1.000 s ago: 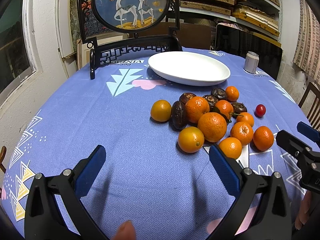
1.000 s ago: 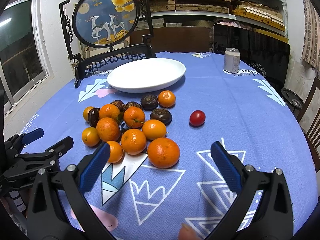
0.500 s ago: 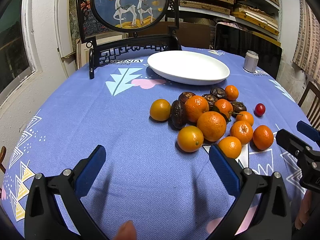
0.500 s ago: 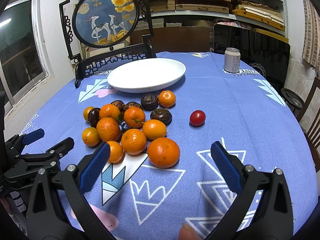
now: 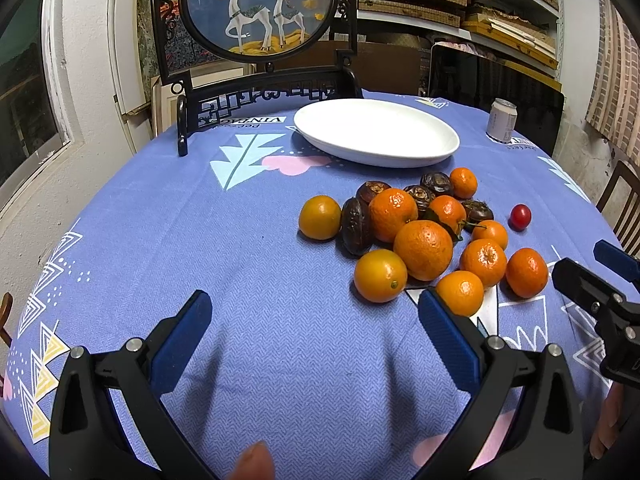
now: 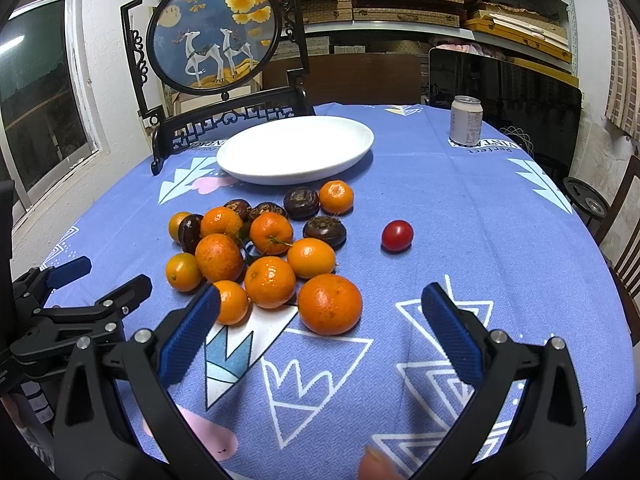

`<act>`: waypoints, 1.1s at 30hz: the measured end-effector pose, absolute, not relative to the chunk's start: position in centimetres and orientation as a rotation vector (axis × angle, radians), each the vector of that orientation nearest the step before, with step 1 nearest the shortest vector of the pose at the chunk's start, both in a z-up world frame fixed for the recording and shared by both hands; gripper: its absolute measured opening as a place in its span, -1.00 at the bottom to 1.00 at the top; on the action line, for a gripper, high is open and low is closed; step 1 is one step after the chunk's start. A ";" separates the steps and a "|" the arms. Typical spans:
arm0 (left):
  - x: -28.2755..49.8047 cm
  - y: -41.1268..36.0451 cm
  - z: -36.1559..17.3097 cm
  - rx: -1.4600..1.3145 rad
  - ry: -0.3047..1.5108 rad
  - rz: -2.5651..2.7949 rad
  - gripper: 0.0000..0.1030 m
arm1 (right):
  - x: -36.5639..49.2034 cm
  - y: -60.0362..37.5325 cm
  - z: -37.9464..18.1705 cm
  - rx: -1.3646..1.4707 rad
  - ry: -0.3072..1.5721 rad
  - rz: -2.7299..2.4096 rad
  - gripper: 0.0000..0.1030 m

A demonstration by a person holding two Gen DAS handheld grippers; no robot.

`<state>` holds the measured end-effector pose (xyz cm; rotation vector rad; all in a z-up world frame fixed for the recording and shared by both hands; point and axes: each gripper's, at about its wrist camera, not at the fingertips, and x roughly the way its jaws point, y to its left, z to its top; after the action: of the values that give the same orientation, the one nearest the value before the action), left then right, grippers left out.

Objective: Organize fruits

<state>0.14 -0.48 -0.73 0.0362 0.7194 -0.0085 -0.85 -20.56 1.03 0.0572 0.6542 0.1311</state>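
Through the left wrist camera, a blue woven tablecloth (image 5: 248, 248) with white triangle prints covered the round table. On it lay a tight heap of glossy, dimpled orange mandarins (image 5: 423, 244) mixed with wrinkled dark-brown round fruits (image 5: 356, 226); 1 smooth orange fruit (image 5: 319, 217) sat just left of the heap and 1 small shiny red cherry tomato (image 5: 521, 217) lay apart on its right. Behind the heap stood a smooth white oval ceramic plate (image 5: 436, 152), bare of fruit. The left gripper (image 5: 310, 316) hovered low over bare cloth near the heap, its ribbed blue pads spread wide and gripping nothing. A black carved stand with a round deer painting (image 5: 260, 4) rose at the table's far edge, and a pale metal can (image 5: 501, 121) stood far right.

Through the right wrist camera, the right gripper (image 6: 320, 312) also gaped wide and empty, its left pad crossing in front of 1 small mandarin (image 6: 232, 303) while the largest mandarin (image 6: 330, 303) sat between the pads' lines. The tomato (image 6: 397, 235) lay beyond, the plate (image 6: 240, 160) further back, the can (image 6: 466, 121) upright at right. The left gripper's black frame (image 6: 72, 316) showed at the left side.
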 end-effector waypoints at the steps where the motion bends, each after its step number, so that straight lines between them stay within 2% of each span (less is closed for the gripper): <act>1: 0.1 -0.6 -0.8 0.036 0.719 -0.009 0.97 | -0.8 -20.6 1.0 0.057 0.655 0.131 0.96; 33: 0.2 -0.6 -0.7 0.037 0.727 -0.010 0.97 | -1.0 -20.1 0.9 0.055 0.663 0.141 0.96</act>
<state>0.15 -0.63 -0.74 0.0372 0.7265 -0.0098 -0.97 -20.12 0.88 0.0548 0.6626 0.1413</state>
